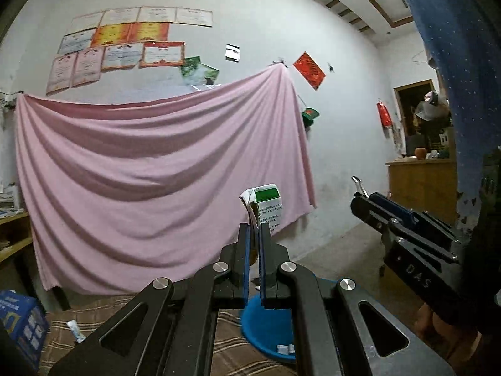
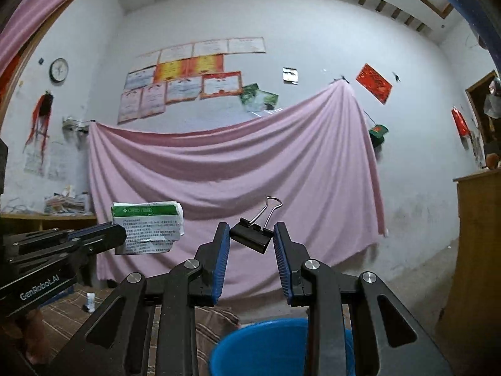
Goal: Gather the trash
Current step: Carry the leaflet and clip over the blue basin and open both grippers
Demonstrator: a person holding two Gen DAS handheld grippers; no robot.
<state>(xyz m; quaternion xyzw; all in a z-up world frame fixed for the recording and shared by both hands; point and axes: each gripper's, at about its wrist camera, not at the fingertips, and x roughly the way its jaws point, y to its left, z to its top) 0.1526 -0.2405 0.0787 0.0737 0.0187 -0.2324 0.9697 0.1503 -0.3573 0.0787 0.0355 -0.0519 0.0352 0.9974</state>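
Both pieces are lifted but unbinned: left tongs pinch the torn green-and-white paper packet, right tongs clamp the black metal binder clip above the round blue plastic bucket.

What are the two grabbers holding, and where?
Left gripper pinches the paper wrapper by its edge. Right gripper holds a black binder clip by its body.

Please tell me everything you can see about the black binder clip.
The binder clip is black, seemingly metal, with silver wire handles; one loop stands up at its top, right of centre. It sits tilted between the blue pads of the right gripper, its corners at both pads, held in the air. The blue bucket lies below it. In the left wrist view only its wire handle pokes past the gripper tips.
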